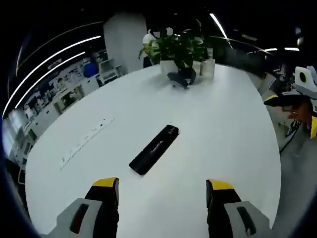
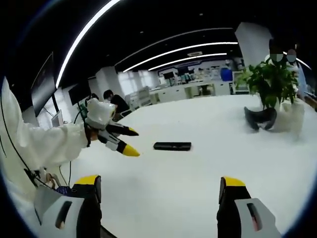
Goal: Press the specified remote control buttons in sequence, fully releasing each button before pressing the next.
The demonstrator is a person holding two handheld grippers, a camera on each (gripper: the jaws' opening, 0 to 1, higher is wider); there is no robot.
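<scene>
From the left gripper view I look down along my left gripper [image 1: 162,191], whose two yellow-tipped jaws stand wide apart with nothing between them. Just beyond them, lying flat on the white table [image 1: 233,124], is the black remote control [image 1: 154,149], a long slim bar set at a slant with its far end pointing up and to the right. It sits clear of both jaws, untouched. Farther off, near the far edge of the table, a potted plant [image 1: 179,49] stands with a dark, curved object [image 1: 181,78] lying just in front of its pot; I cannot tell what that object is. At the right edge of this view I catch the right gripper [image 1: 285,99], partly cut off.

In the right gripper view my right gripper [image 2: 159,191] is likewise spread wide and holds nothing. The remote control [image 2: 172,146] lies well ahead of it, out on the table [image 2: 208,168], lengthwise across the view. To the left of it the left gripper [image 2: 130,141] comes in, held by a white-sleeved arm [image 2: 47,144], its yellow tips parted and pointing toward the remote, near it but apart. The plant [image 2: 270,82] stands far right, with the dark object [image 2: 259,119] at its base. People [image 2: 115,101] sit at the far left behind the table.
</scene>
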